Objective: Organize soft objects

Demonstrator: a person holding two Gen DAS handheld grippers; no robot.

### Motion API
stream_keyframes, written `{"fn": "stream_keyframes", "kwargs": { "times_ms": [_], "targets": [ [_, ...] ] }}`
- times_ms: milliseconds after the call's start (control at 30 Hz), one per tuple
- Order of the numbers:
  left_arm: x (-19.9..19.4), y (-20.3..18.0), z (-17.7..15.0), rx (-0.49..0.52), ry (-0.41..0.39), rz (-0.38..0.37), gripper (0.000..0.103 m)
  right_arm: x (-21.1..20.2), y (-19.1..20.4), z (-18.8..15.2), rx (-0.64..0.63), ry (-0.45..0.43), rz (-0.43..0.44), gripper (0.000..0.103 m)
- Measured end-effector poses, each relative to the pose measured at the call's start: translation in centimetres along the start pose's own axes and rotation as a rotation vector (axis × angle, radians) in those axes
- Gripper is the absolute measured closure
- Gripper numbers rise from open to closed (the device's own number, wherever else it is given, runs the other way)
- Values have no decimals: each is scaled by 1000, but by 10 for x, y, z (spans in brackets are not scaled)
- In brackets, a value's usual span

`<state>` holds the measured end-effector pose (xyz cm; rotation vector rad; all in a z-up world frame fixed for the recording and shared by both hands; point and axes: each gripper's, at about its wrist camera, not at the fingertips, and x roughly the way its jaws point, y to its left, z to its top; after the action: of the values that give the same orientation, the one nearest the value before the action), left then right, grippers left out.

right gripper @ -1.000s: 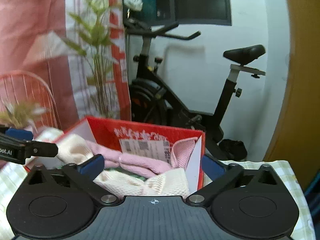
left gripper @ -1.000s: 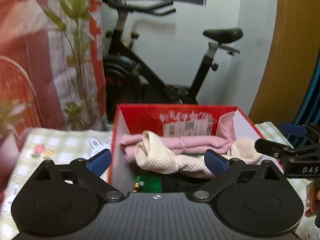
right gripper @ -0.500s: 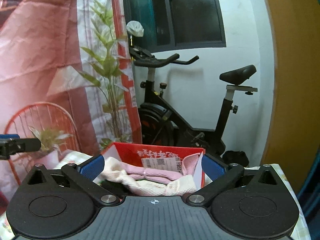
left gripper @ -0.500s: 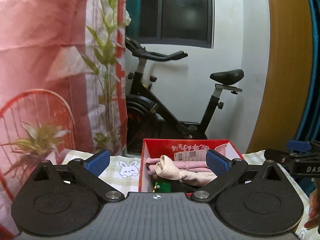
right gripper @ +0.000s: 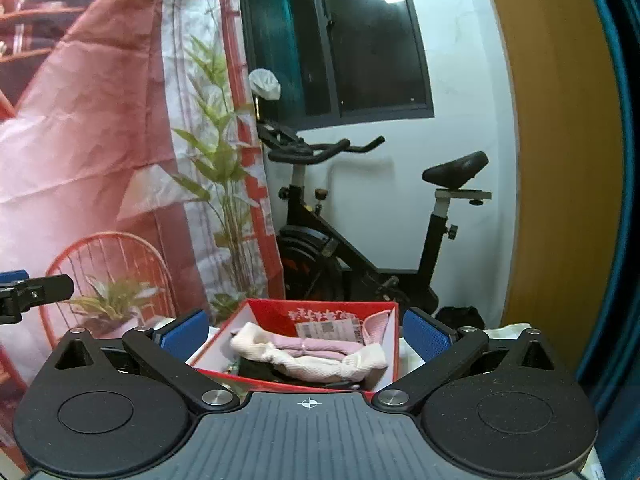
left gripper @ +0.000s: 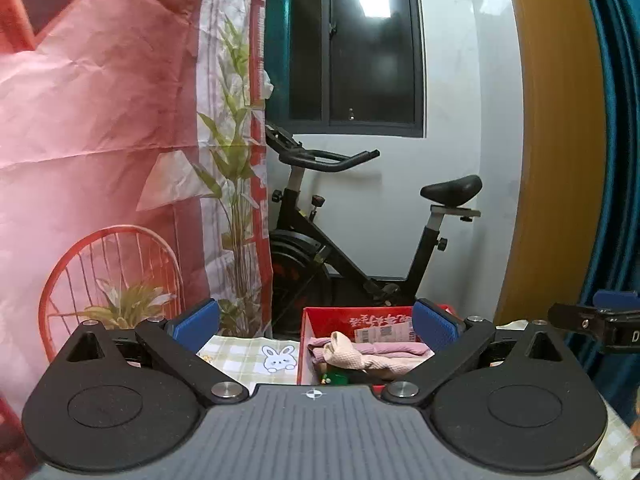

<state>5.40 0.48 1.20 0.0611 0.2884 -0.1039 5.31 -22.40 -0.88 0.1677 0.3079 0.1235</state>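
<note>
A red cardboard box (left gripper: 340, 318) (right gripper: 276, 314) stands on a green checked tablecloth (left gripper: 240, 354). A cream waffle cloth (left gripper: 344, 354) (right gripper: 312, 364) and a pink cloth (left gripper: 384, 348) (right gripper: 316, 346) lie piled in it. My left gripper (left gripper: 316, 328) is open and empty, held back from the box and above it. My right gripper (right gripper: 304, 330) is open and empty, also back from the box. Each gripper shows at the edge of the other's view.
A black exercise bike (left gripper: 360, 240) stands behind the table by a white wall. A red-and-white printed backdrop (left gripper: 100, 140) with a plant hangs at left. A yellow panel (left gripper: 556, 140) and blue curtain are at right. A rabbit print (left gripper: 278, 358) marks the cloth left of the box.
Both grippers have pulled back and risen away from the box, so it looks smaller and lower in each view. Both stayed open and empty.
</note>
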Motion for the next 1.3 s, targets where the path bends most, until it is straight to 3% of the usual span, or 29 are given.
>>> {"fn": "stream_keyframes", "kwargs": {
  "times_ms": [333,900,1300],
  "targets": [
    [-16,-10,-5,5,16,13,0,-30,4,-6,-12,-8,-27,0],
    [-9,-5,-12,-1,37,18,0,-29,0,-11,-30,-16,-123,0],
    [-8,-3,-16,-11,52,24,0,-24,2,-13,-50,-4,-136,0]
  ]
}}
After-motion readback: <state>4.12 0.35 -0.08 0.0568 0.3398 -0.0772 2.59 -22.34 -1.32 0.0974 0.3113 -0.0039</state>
